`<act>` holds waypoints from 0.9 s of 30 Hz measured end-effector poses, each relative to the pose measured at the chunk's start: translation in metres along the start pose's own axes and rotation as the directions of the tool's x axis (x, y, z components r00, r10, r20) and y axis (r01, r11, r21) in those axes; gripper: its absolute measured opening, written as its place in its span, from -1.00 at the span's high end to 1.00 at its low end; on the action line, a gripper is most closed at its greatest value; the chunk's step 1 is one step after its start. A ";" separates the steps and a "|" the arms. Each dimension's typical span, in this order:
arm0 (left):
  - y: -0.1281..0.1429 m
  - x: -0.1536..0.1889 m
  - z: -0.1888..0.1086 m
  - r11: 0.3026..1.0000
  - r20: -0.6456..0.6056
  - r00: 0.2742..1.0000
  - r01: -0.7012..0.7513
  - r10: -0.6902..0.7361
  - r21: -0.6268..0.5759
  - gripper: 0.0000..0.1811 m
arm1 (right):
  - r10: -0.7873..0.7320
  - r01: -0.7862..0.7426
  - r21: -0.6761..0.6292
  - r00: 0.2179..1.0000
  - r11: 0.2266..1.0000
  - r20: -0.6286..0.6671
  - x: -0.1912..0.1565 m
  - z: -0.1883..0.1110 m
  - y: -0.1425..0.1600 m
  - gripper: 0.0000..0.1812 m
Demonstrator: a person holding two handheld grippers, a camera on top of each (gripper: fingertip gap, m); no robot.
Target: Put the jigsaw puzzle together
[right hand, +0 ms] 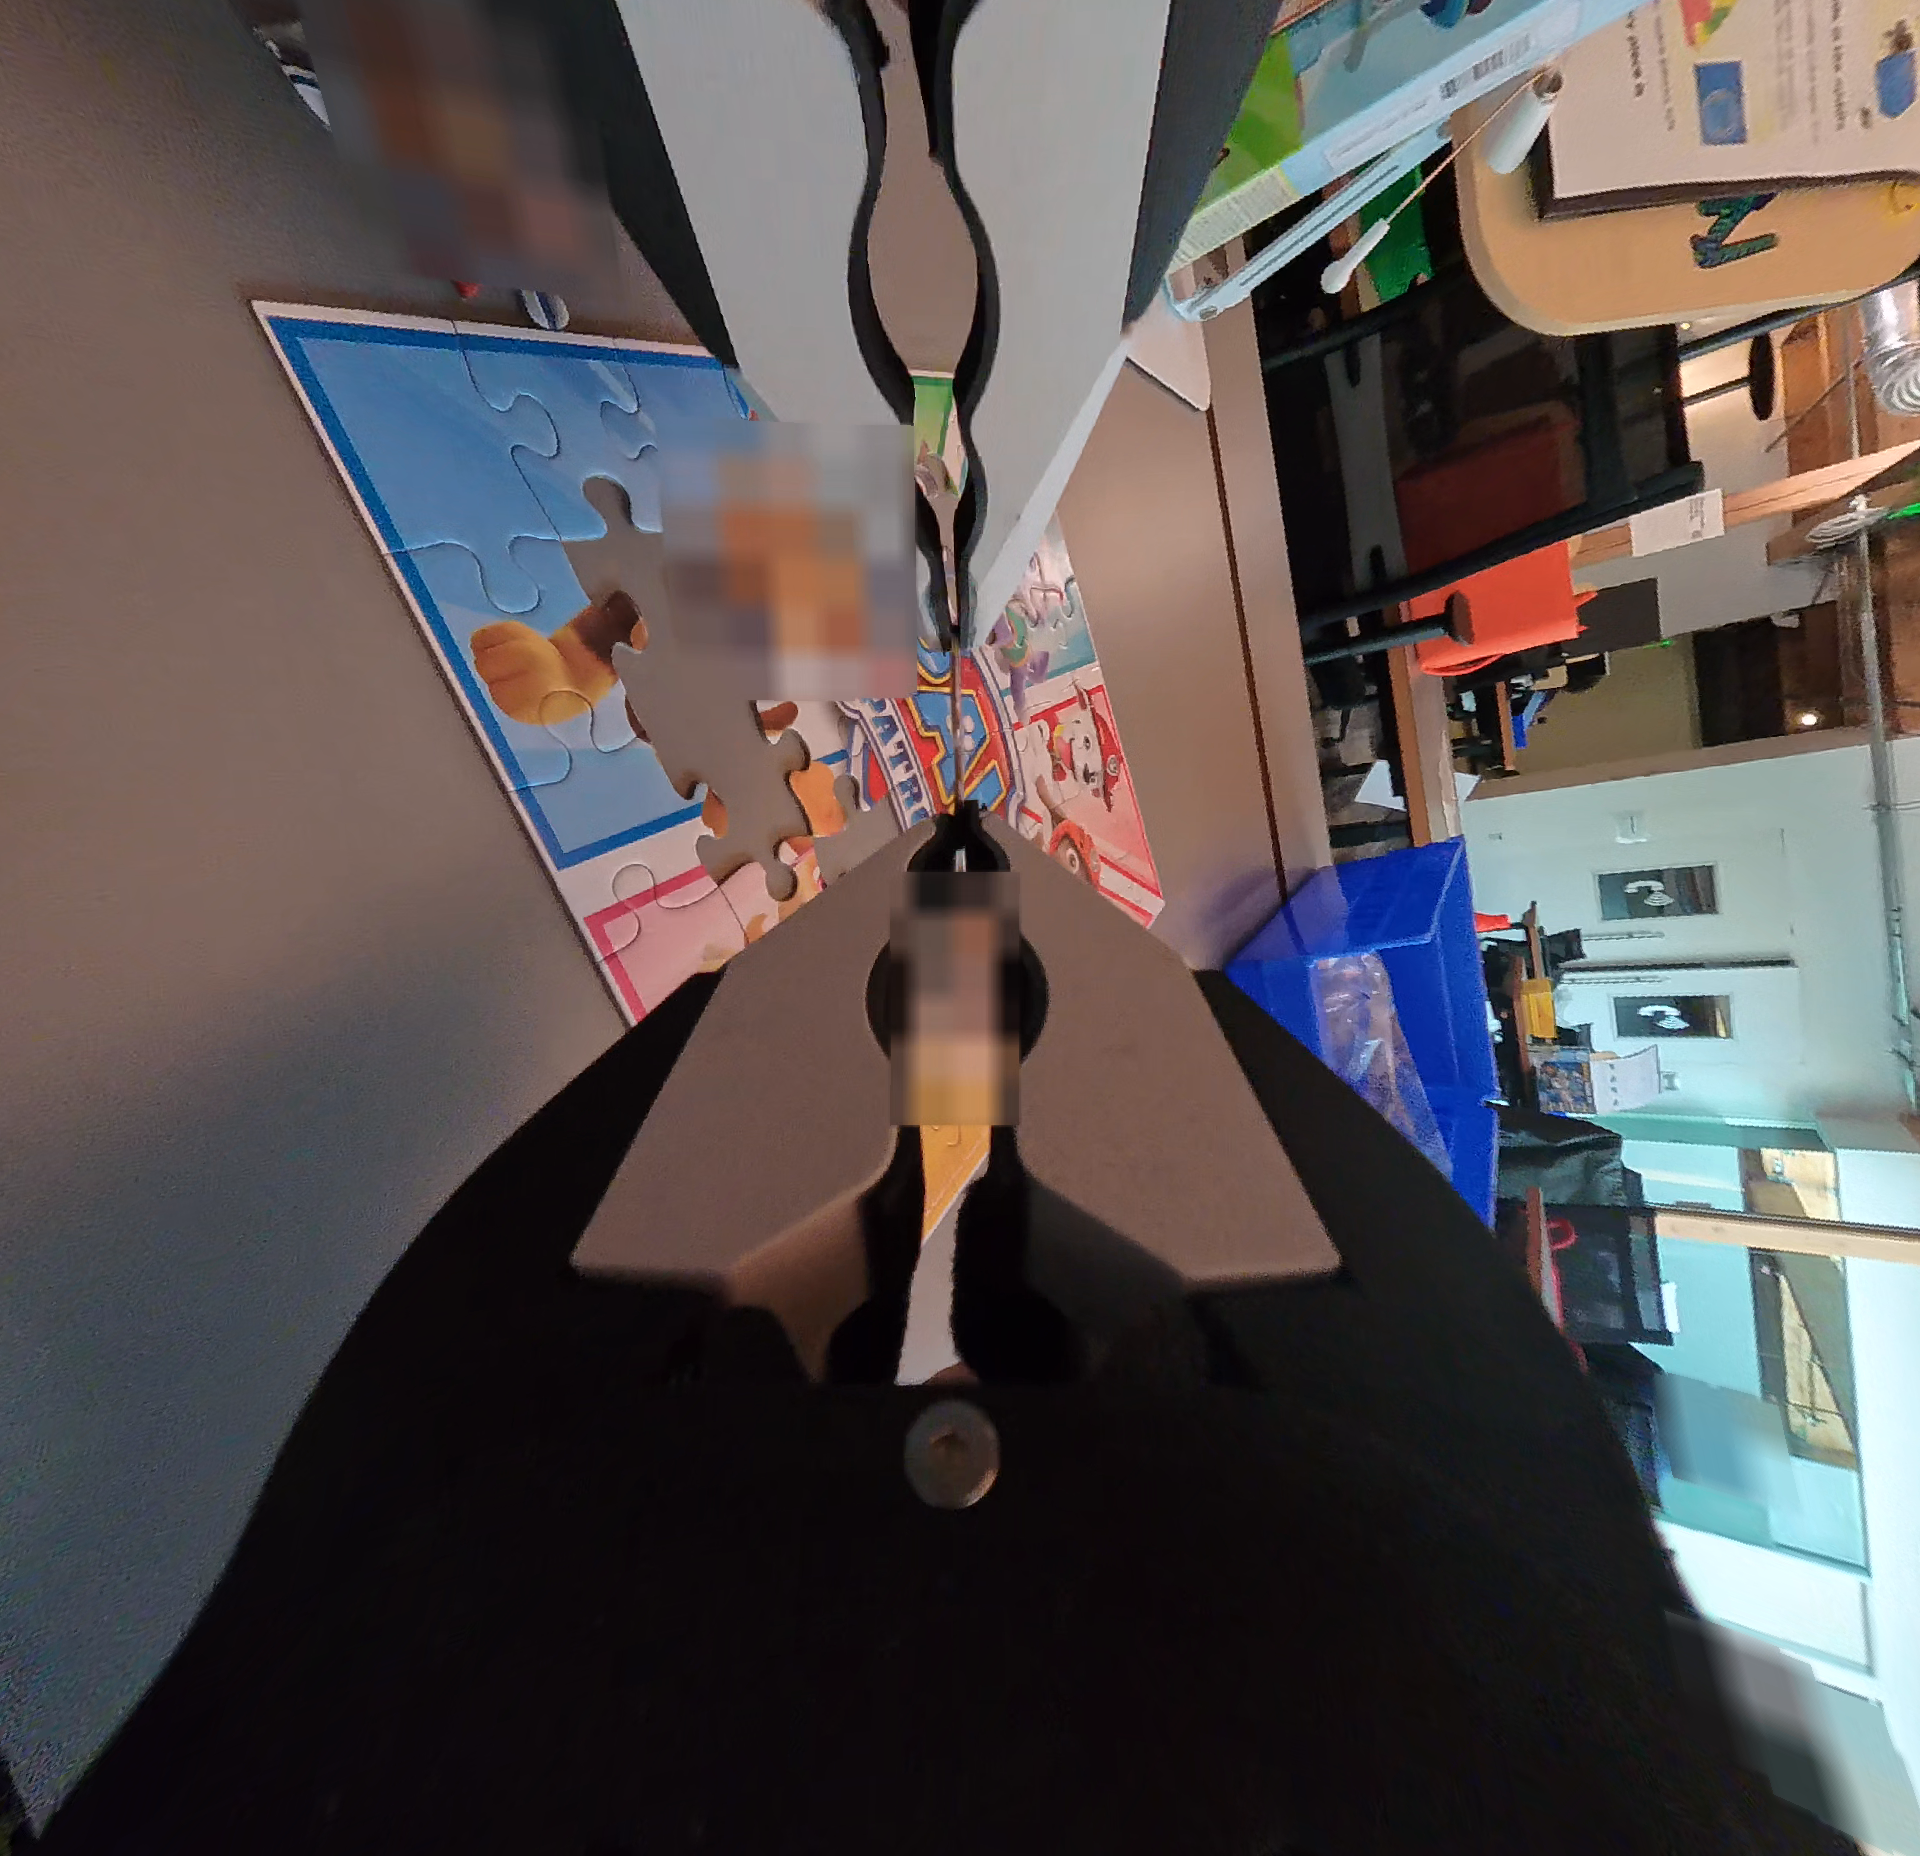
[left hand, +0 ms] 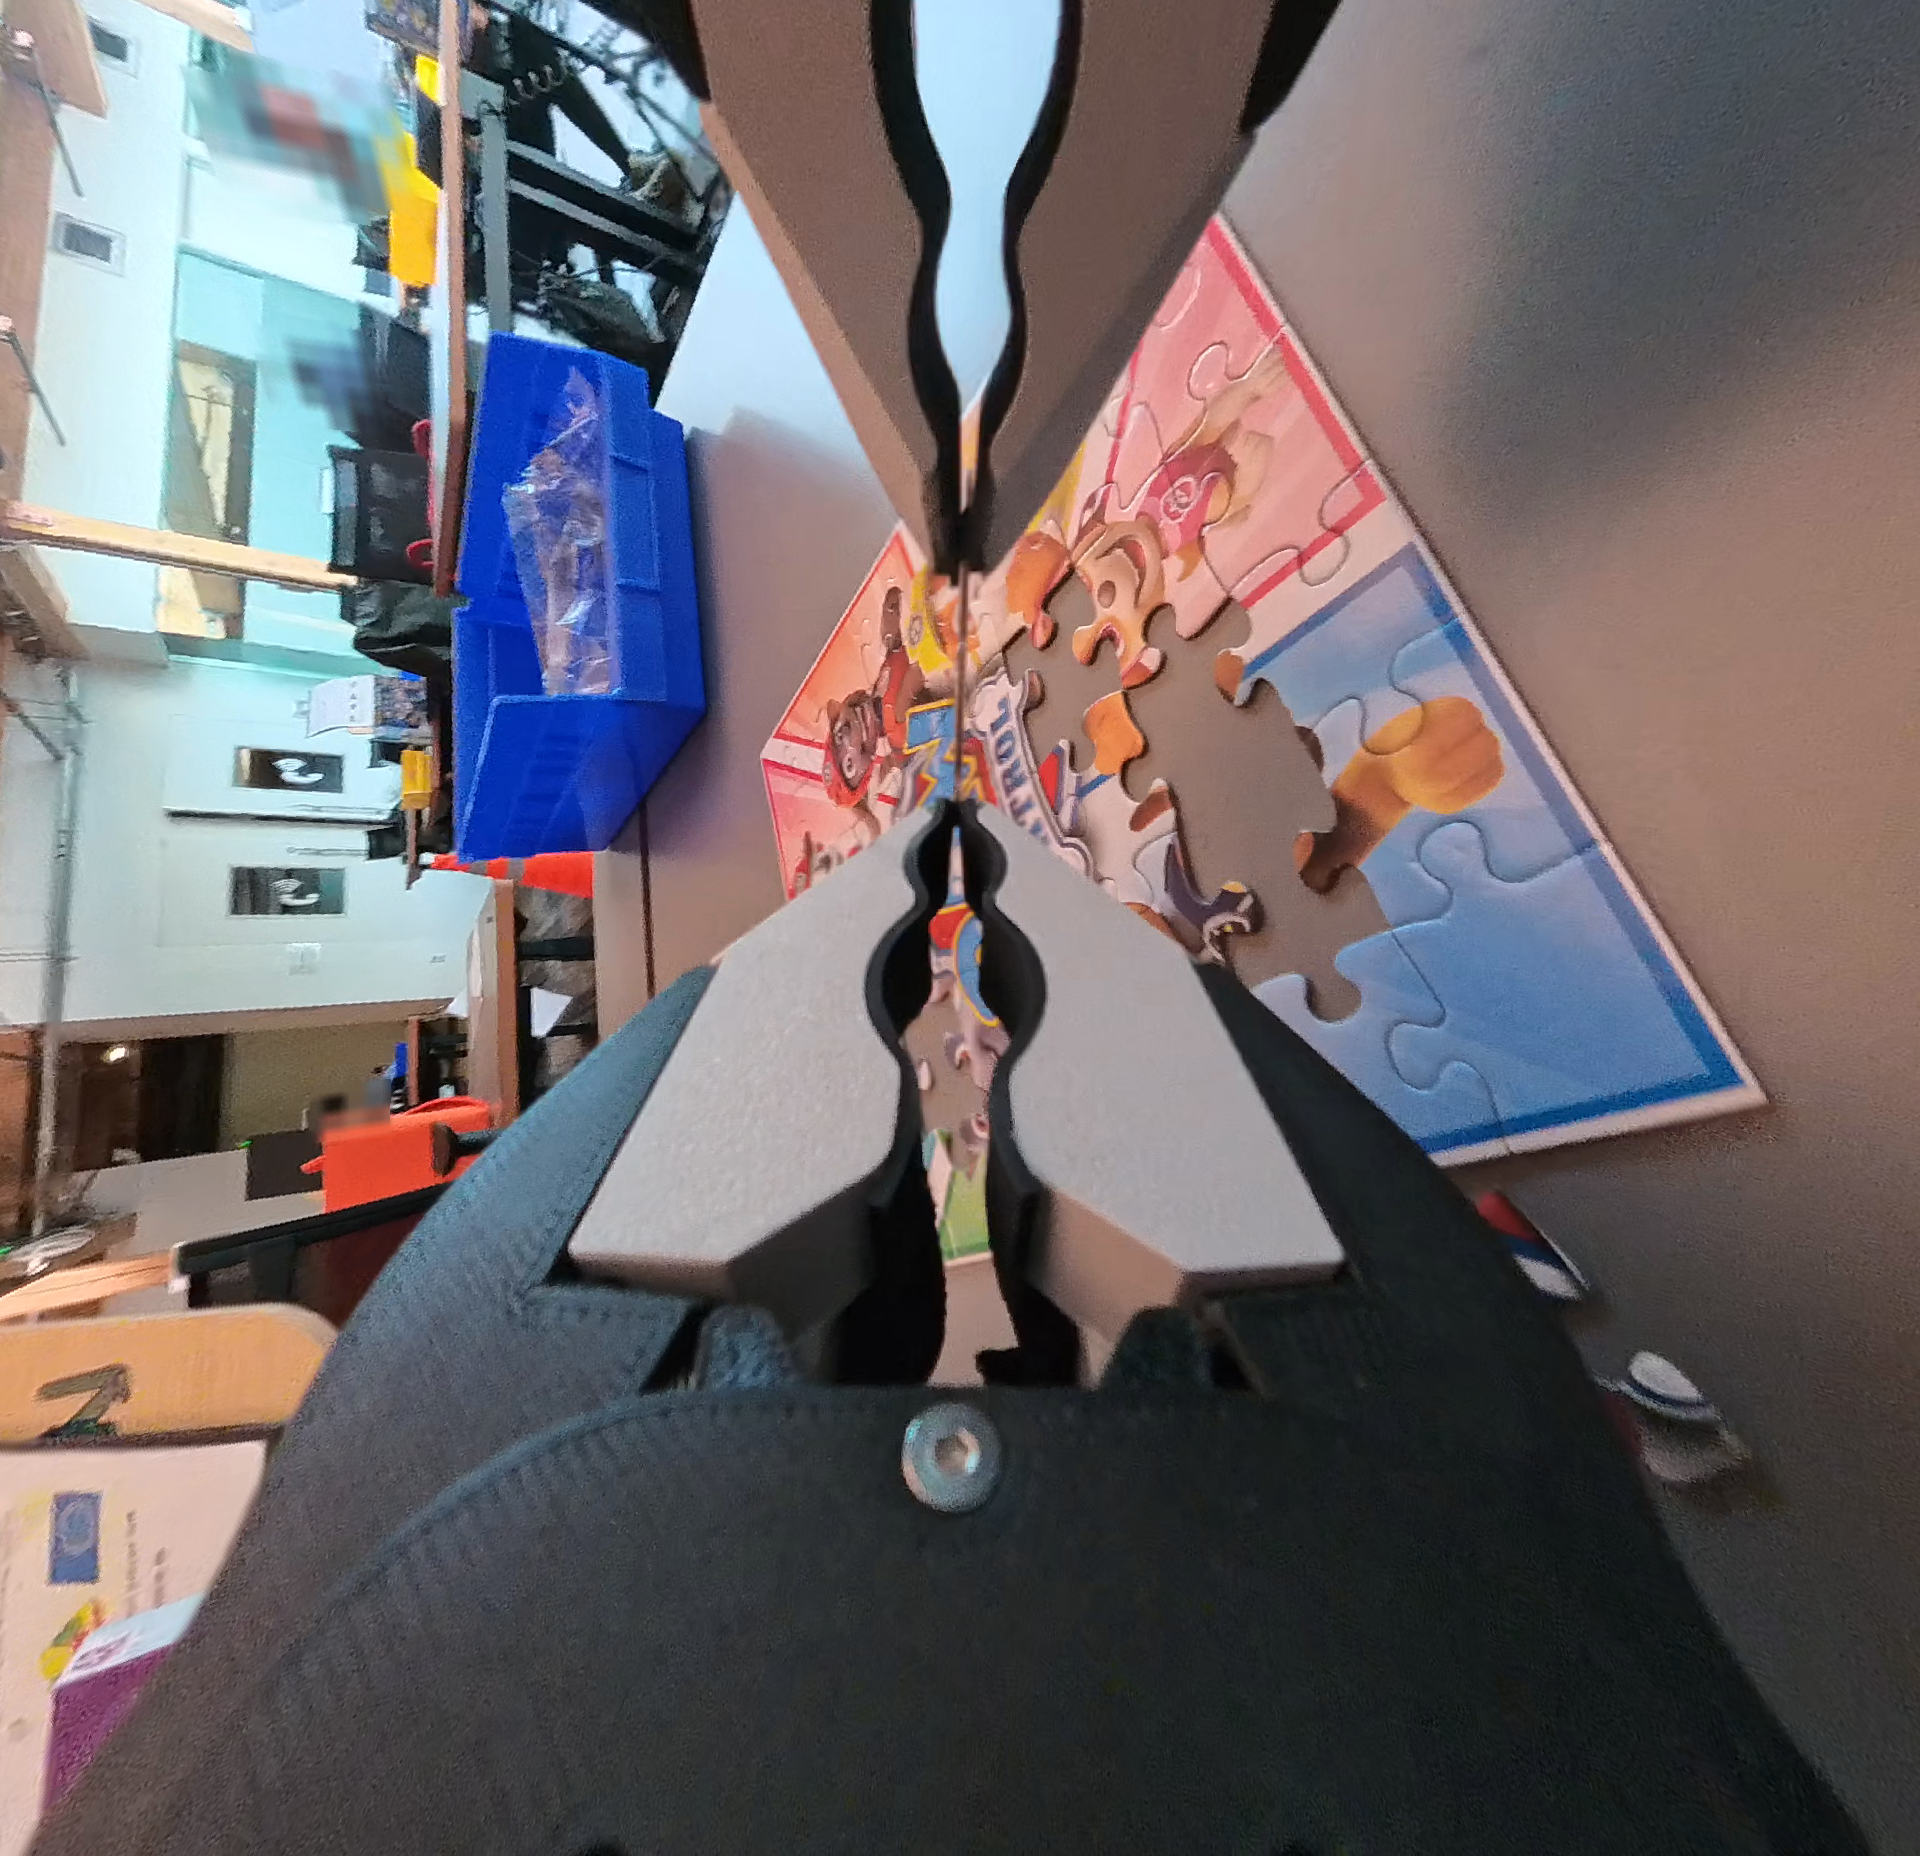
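The jigsaw puzzle (left hand: 1507, 923) lies flat on the grey surface (left hand: 1662, 352), most of the way done. Its frame is closed on every side that shows, and the blue, pink and red panels of cartoon pups are locked together around a central badge. What is left for you is the ragged gap (left hand: 1216, 767) near the middle, where bare surface shows through. It looks a few pieces wide, judging by the knobs and sockets along its rim.

At least two loose pieces (left hand: 1673, 1411) sit on the surface just off the puzzle's near edge in the left wrist view. They are blurred there, so you cannot yet match them to the hole.

Your left tongs (left hand: 958, 684) hang above the puzzle's badge with the tips set a little apart. A thin dark line runs between the tips. It may be a piece seen edge-on, but the pictures do not settle that. Your right tongs (right hand: 956, 726) show the same from the far side: tips slightly apart over the badge, a hairline between them, and no way to tell whether it is a held piece.

The right wrist view shows the puzzle (right hand: 447, 435) with the same hole (right hand: 707, 705), part of it under a mosaic patch. A blue bin (left hand: 582, 601) stands beyond the puzzle at the surface's edge.
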State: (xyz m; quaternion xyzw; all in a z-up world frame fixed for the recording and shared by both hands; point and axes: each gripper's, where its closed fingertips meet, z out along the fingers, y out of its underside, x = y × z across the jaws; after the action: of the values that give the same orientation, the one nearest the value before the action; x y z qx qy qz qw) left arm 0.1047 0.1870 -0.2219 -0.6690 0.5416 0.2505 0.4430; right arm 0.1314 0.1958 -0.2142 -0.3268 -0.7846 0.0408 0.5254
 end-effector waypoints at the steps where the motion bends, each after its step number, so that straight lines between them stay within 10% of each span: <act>1: 0.001 0.003 -0.002 1.000 -0.023 1.000 0.002 -0.001 0.008 1.00 | 0.009 -0.009 0.011 1.000 1.000 0.015 -0.002 0.001 -0.001 1.00; 13: 0.030 0.069 -0.029 0.998 -0.373 0.927 0.054 -0.043 0.020 1.00 | -0.132 0.121 0.066 0.970 0.990 0.206 -0.050 0.026 -0.012 1.00; 27: 0.022 0.071 -0.030 0.987 -0.422 0.898 0.154 -0.125 0.035 0.91 | -0.233 0.221 0.074 0.939 0.972 0.252 -0.054 0.017 0.000 1.00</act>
State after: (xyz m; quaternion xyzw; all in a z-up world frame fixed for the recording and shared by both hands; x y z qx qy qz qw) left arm 0.1001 0.1247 -0.2718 -0.7288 0.5827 0.0506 0.3561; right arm 0.1297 0.1706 -0.2650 -0.2143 -0.8777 0.0395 0.4269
